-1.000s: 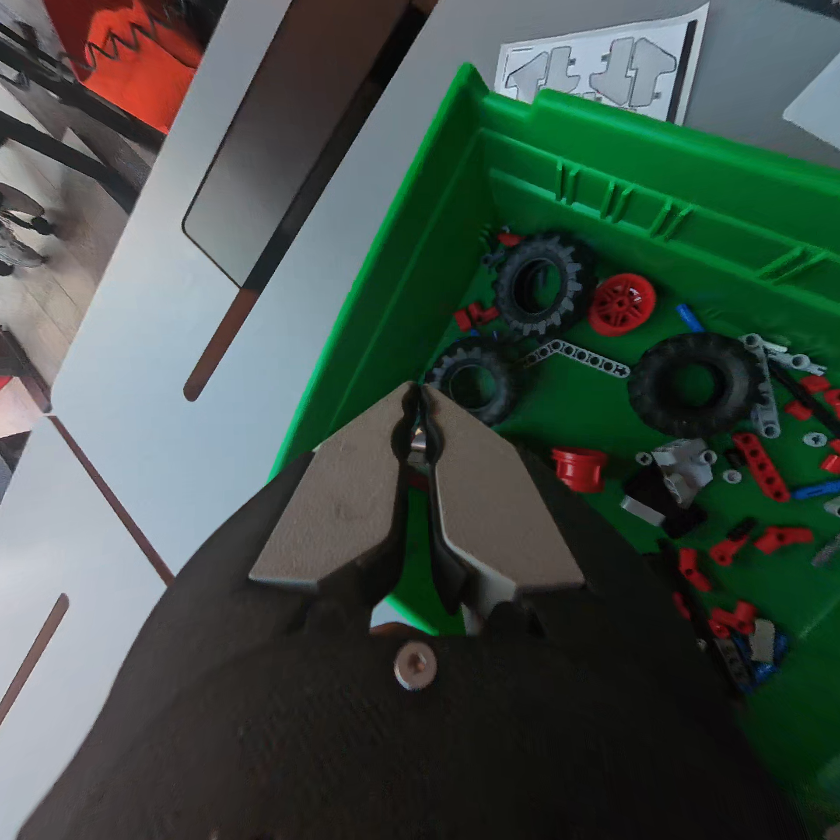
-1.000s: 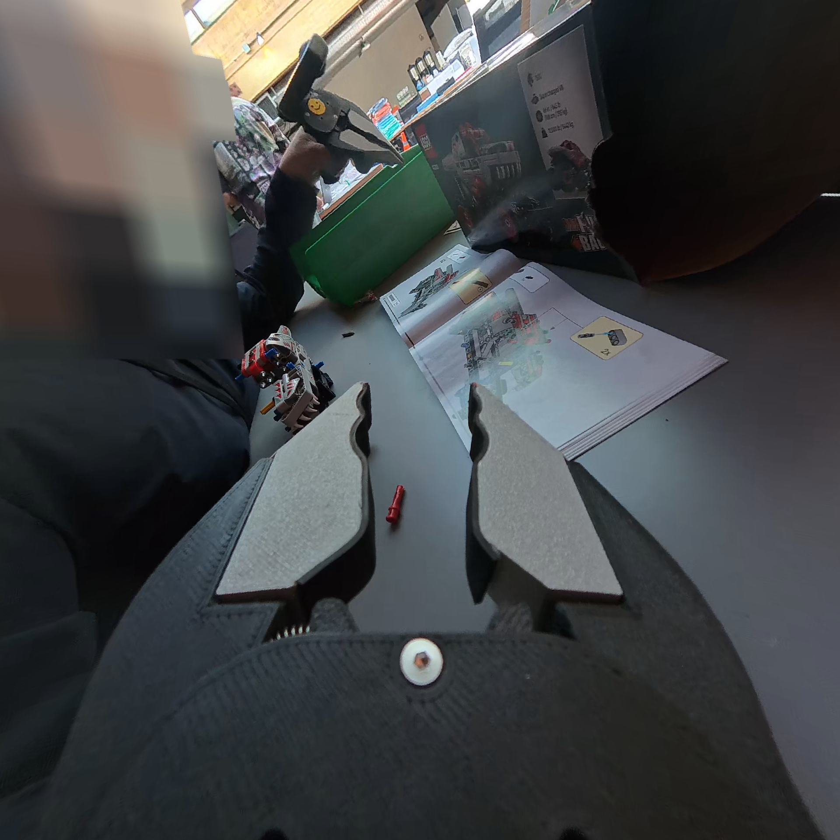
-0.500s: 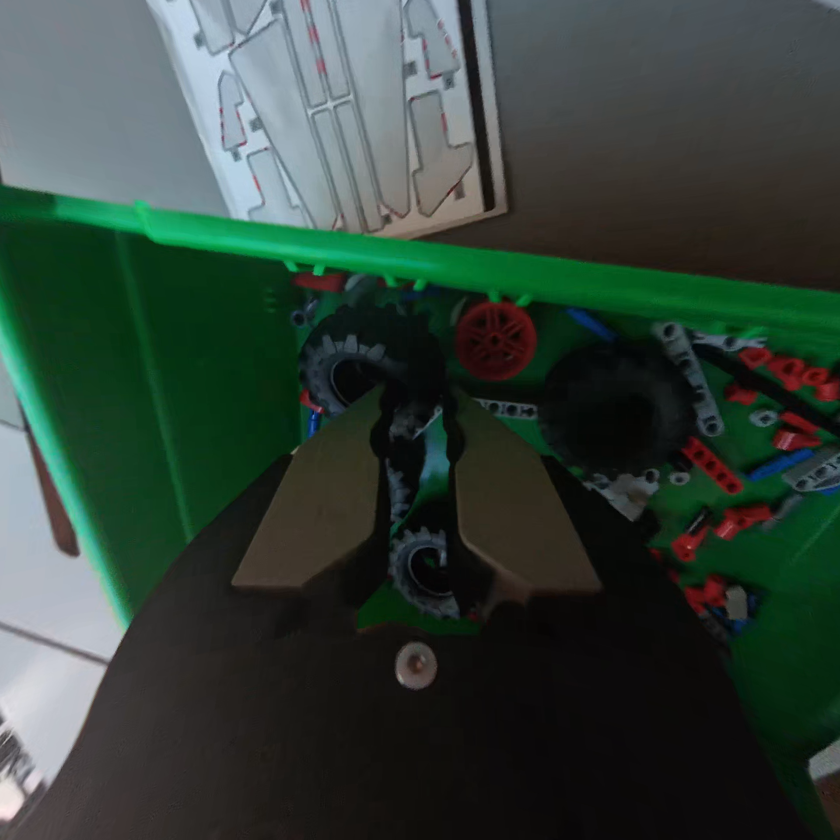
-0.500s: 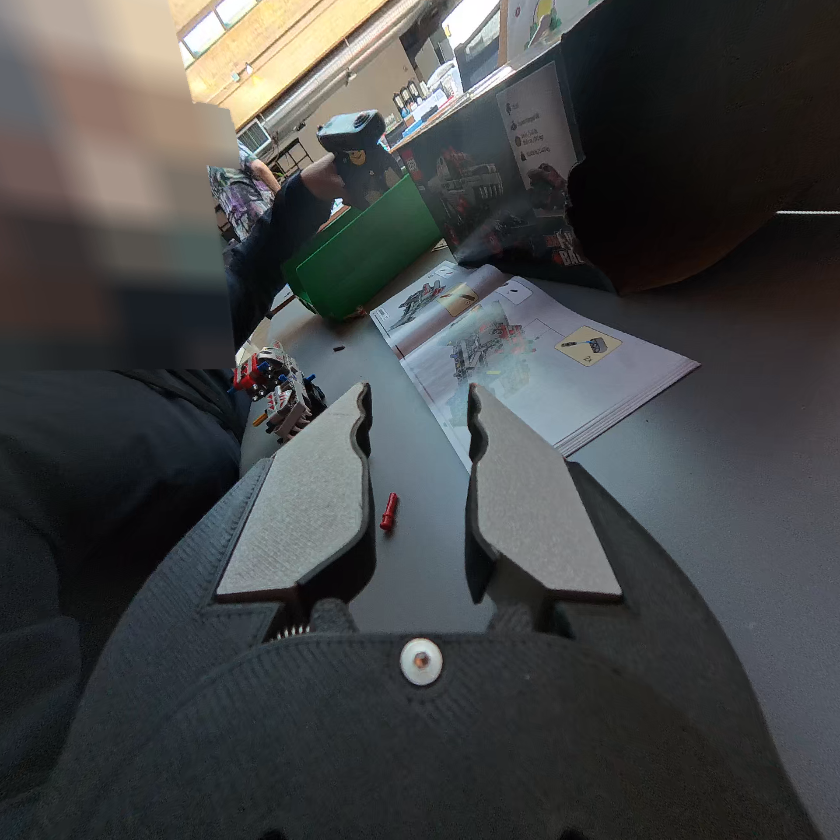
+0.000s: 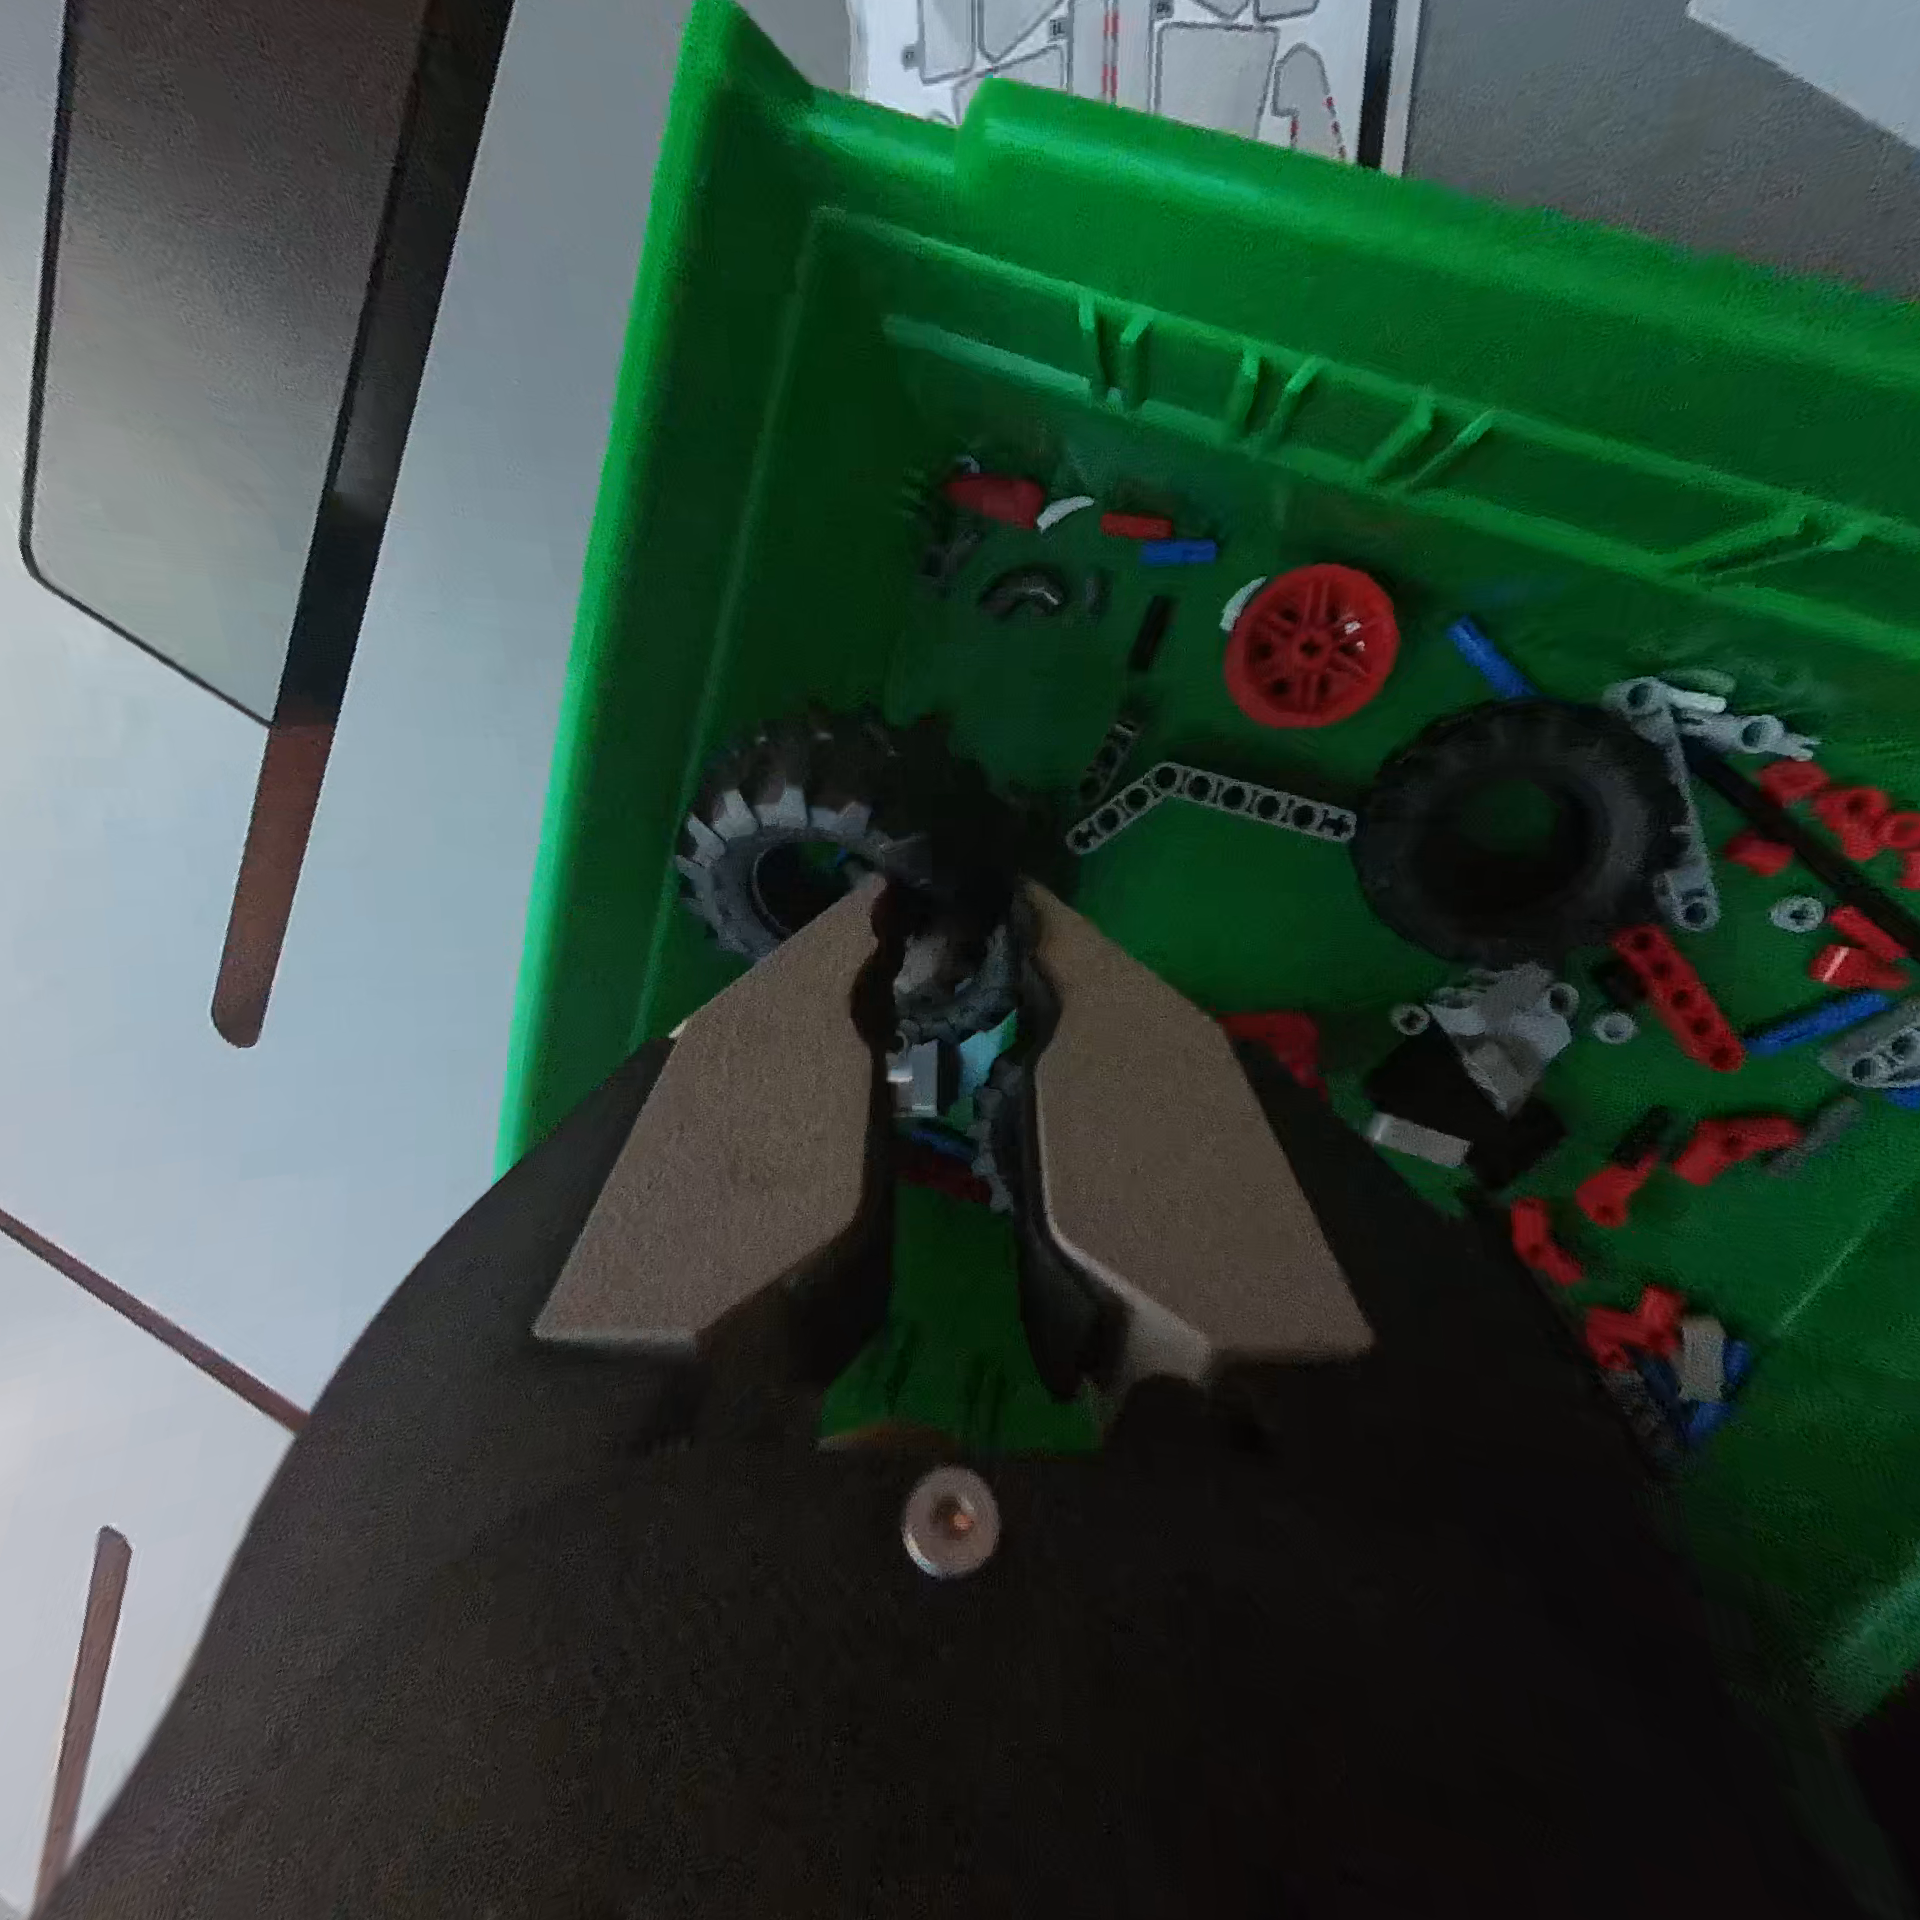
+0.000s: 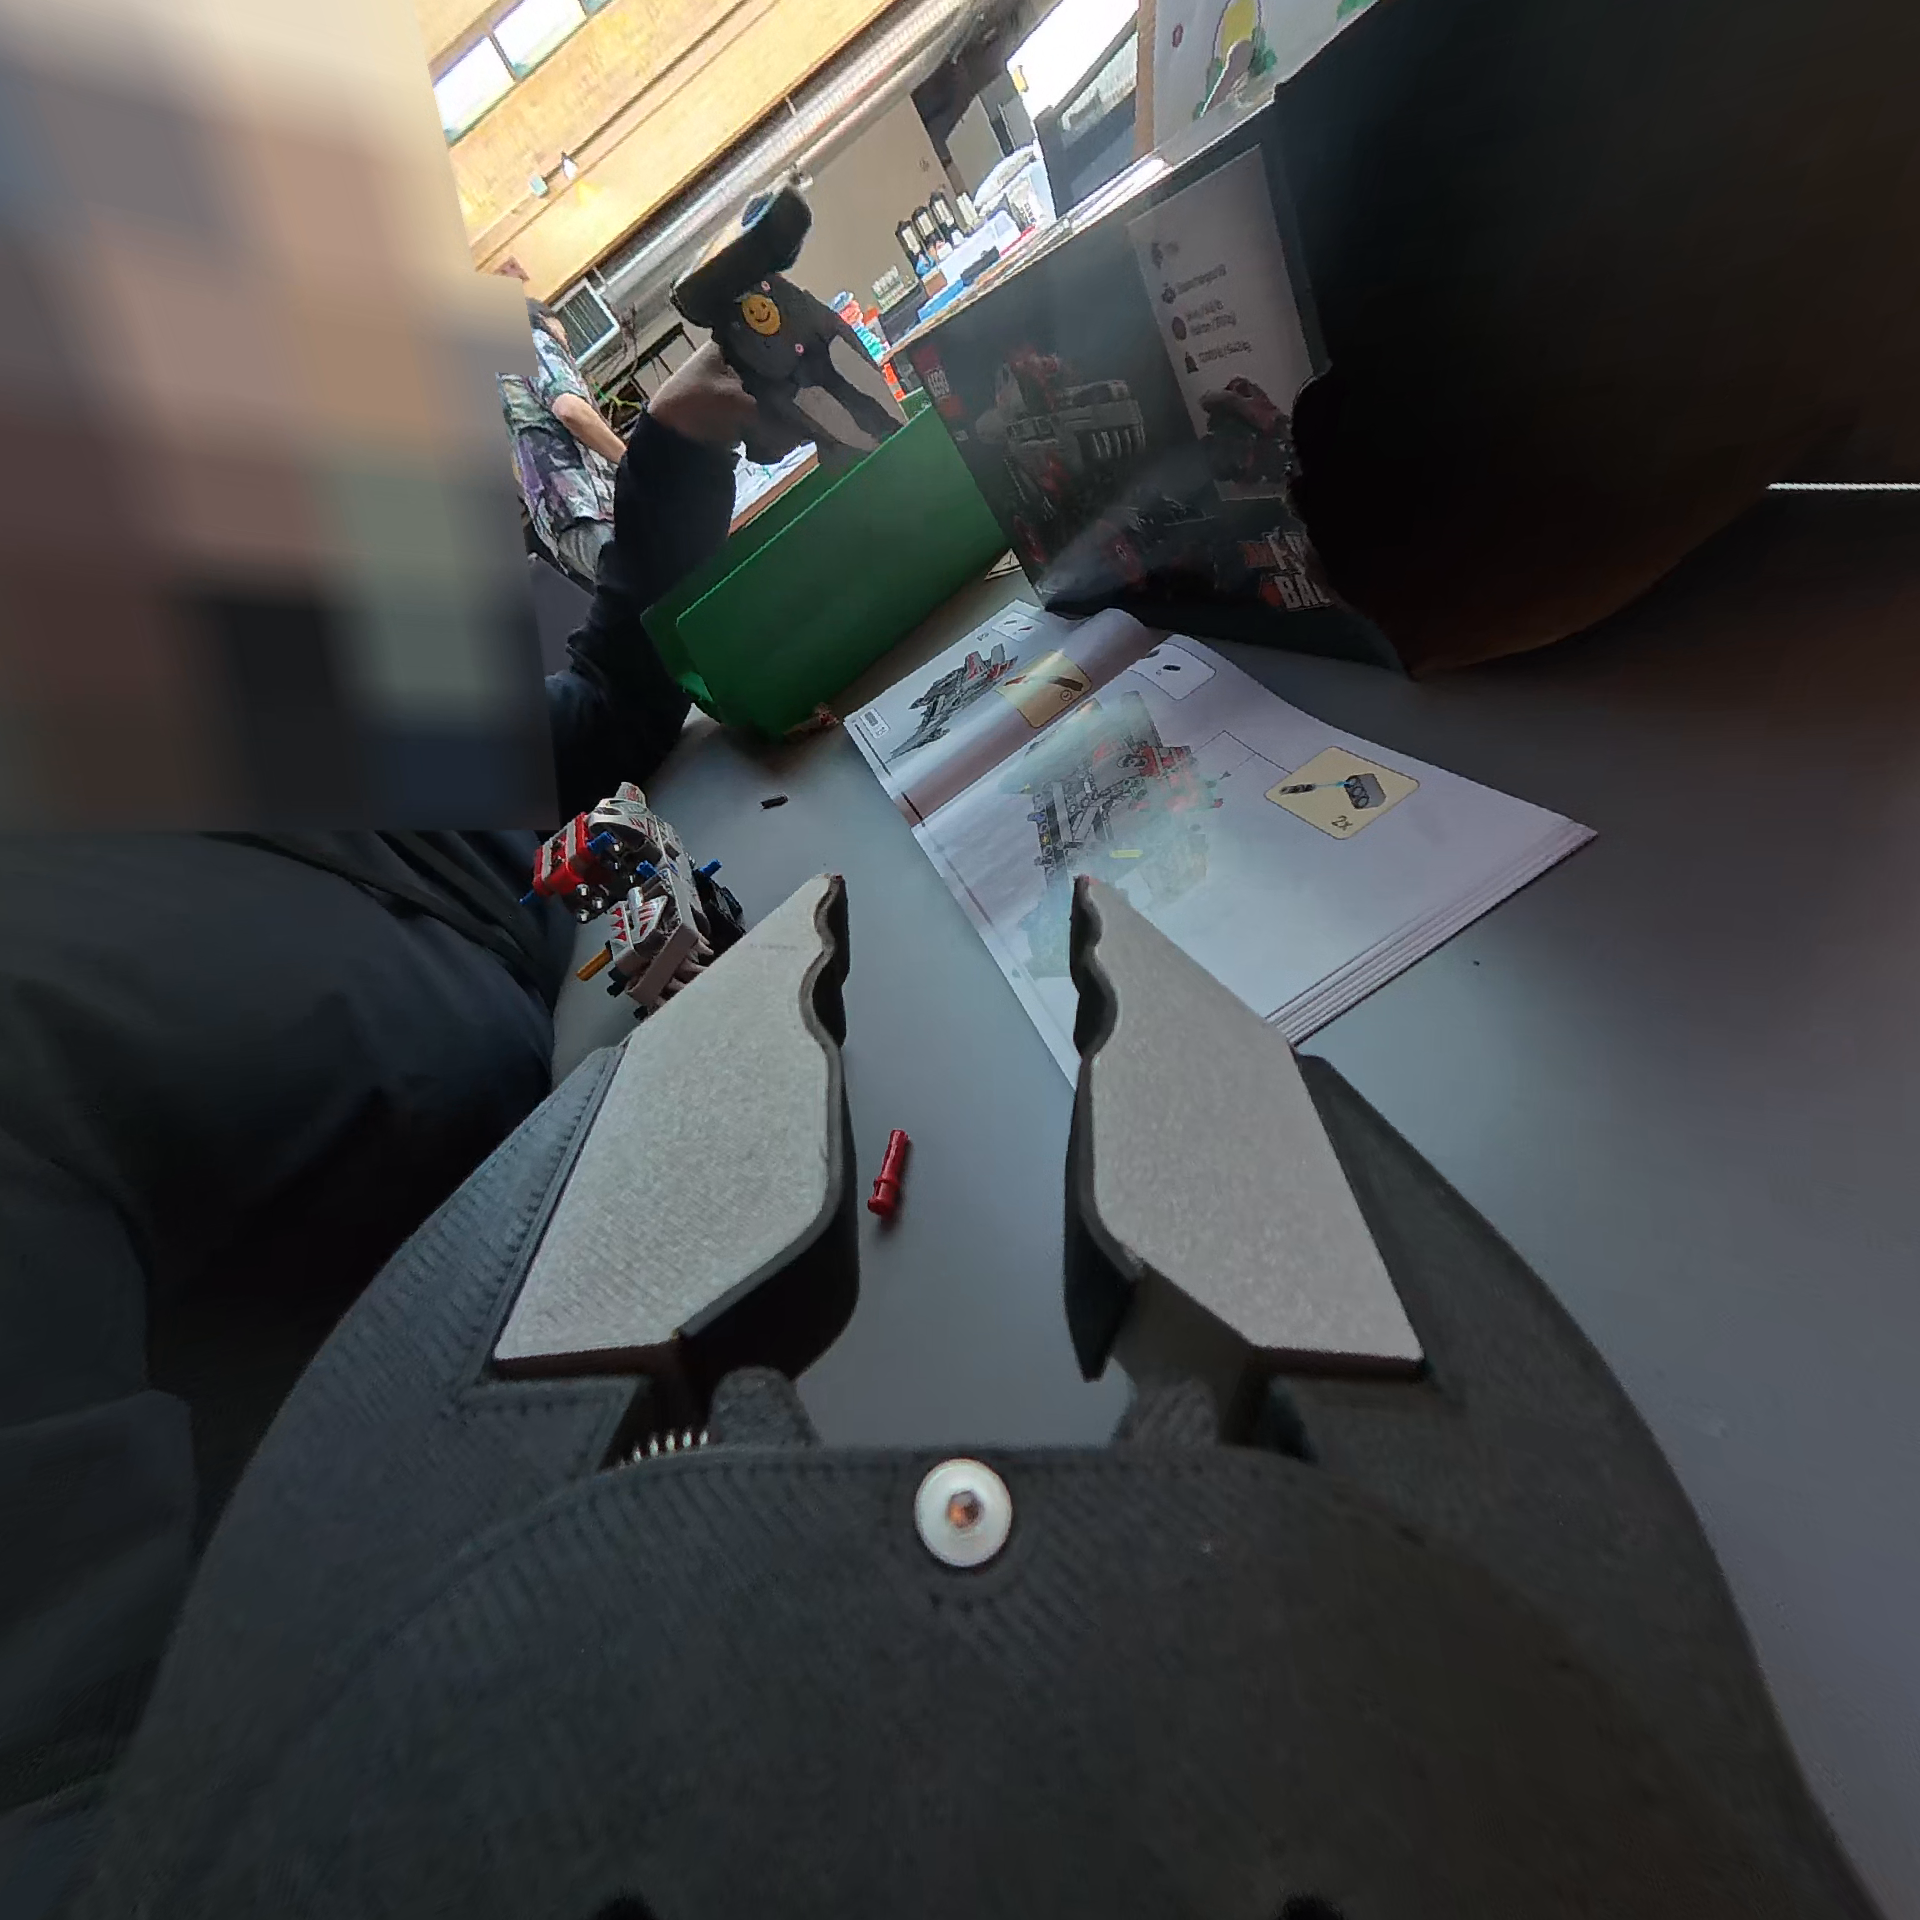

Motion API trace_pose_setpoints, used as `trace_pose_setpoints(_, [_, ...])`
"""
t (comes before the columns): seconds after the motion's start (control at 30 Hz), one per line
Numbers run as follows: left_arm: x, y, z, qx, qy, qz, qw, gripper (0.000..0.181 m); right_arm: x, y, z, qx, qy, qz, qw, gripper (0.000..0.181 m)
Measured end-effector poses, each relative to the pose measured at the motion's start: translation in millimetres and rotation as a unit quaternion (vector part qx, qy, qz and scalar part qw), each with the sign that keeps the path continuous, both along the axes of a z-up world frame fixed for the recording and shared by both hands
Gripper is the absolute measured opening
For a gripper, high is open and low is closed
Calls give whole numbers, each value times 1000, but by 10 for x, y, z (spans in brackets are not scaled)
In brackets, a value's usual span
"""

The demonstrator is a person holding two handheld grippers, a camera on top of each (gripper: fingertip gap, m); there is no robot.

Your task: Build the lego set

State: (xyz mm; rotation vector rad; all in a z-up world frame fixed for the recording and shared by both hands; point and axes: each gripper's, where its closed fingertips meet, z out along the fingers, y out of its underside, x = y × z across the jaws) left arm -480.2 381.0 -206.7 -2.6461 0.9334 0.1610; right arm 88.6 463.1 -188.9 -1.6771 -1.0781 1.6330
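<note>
In the left wrist view my left gripper (image 5: 951, 904) is over the green bin (image 5: 727, 520), shut on a black treaded tyre (image 5: 961, 987) that sits between its fingers. A second treaded tyre (image 5: 774, 831) lies just left of the tips. A smooth black tyre (image 5: 1507, 831), a red wheel hub (image 5: 1309, 644), a grey beam (image 5: 1216, 805) and several small red, blue and grey pieces lie on the bin floor. In the right wrist view my right gripper (image 6: 951, 894) is open and empty just above the table, with a red pin (image 6: 888, 1174) lying between its fingers. The left gripper (image 6: 779, 343) also shows there, above the bin (image 6: 831, 582).
A partly built model (image 6: 634, 894) stands left of my right gripper, next to a person's dark sleeve. An open instruction booklet (image 6: 1247, 831) lies ahead on the right, the set's box (image 6: 1122, 436) behind it. A sticker sheet (image 5: 1143, 62) lies beyond the bin. Tip to tip, the grippers are about 60 centimeters apart. The red wheel hub (image 5: 1309, 644) lies around 8 centimeters away from my left fingertips.
My left gripper dropped into the bin, opened around a treaded tyre, closed on it and has come back up and leftward. My right gripper has hardly moved.
</note>
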Motion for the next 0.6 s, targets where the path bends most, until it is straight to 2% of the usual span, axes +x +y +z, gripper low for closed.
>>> trace_pose_setpoints(0.03, [2,2,-12,2,9,-1,1000,16,1,1,2,0,1,0,1000,40])
trace_pose_setpoints(0.17, [14,4,-46,1,43,-13,999,16,3,-1,4,-2,2,2,1000,40])
trace_pose_setpoints(0.2, [70,-4,-63,-2,39,-25,999,18,1,-4,3,-2,2,3,1000,40])
trace_pose_setpoints(0.27, [266,-34,-92,-3,19,-75,997,32,0,-7,0,-2,1,4,1000,40])
trace_pose_setpoints(0.37, [449,-72,-98,5,27,-127,991,38,-2,-12,-1,-2,0,5,1000,40])
trace_pose_setpoints(0.6, [732,4,-141,33,11,-165,986,22,1,-4,1,0,0,1,1000,40])
